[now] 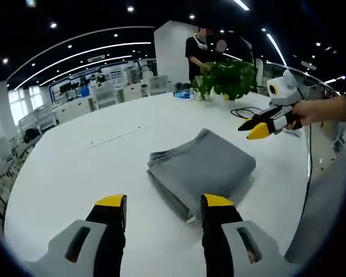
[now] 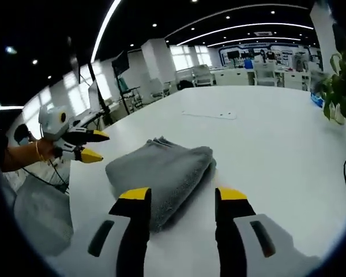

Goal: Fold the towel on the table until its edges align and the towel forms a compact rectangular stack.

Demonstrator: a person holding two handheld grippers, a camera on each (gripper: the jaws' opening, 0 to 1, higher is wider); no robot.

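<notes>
Both tongs spread wide and empty, grey towel folded on the white table.

In the left gripper view, left gripper point(image 1: 164, 208) at the bottom with yellow-tipped jaws parted, holding nothing, poised just short of the near edge of the towel point(image 1: 203, 169) — a compact folded stack with layered edges facing the camera. Beyond it, to the right, the right gripper point(image 1: 264, 125) held in a hand point(image 1: 313, 111) above the table point(image 1: 92, 156), jaws apart, clear of the cloth. Farther back, a potted plant point(image 1: 228, 78), a black cable point(image 1: 242, 111) and a person standing. In the right gripper view, right gripper point(image 2: 183, 199) likewise parted and empty, towel point(image 2: 161, 167) between and just past its tips — left gripper point(image 2: 91, 145) off to the left, raised beside the table edge.
</notes>
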